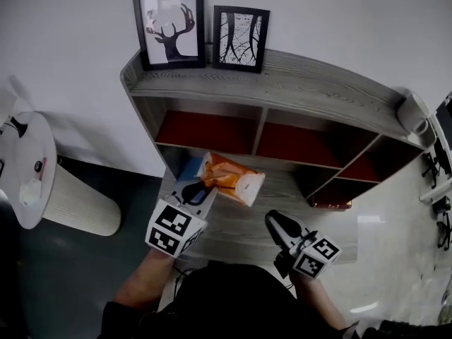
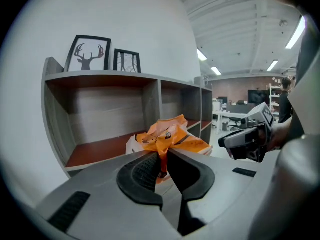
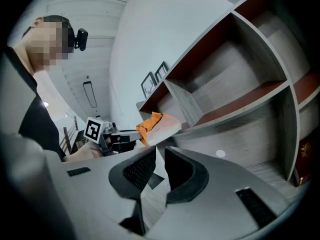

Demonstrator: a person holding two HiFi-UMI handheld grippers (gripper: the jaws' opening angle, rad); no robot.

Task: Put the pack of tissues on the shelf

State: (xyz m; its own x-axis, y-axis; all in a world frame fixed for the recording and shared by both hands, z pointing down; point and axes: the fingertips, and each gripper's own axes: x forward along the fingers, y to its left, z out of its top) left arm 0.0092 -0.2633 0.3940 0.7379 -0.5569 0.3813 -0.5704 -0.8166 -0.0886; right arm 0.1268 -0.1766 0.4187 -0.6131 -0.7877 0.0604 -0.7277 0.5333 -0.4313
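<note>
Left gripper (image 2: 164, 156): jaws drawn to a narrow slit and clamped on a fold of orange wrapper. The pack (image 2: 172, 135) is held by that fold alone. It is carried in the air just ahead of the tips, tilted, orange and white. No contact between pack and shelf (image 2: 107, 109) can be made out.

The shelf is seen ahead of the left gripper, beyond the pack. It is grey wood with red-brown boards inside, and its compartments are open toward the jaws. The top board lies above the level of the jaws.

Two framed pictures are stood on that top board, above and to the left of the left gripper: a deer print (image 1: 169, 27) and a tree print (image 1: 241, 38), side by side.

Right gripper (image 3: 159, 156): jaws set slightly apart, nothing between the pads. It is held to the right of the left gripper, well apart from the pack. From it, the pack is seen ahead and to the left, with the left gripper just behind the pack.

A round white table (image 1: 25, 168) is noted well off to the left of the left gripper.
</note>
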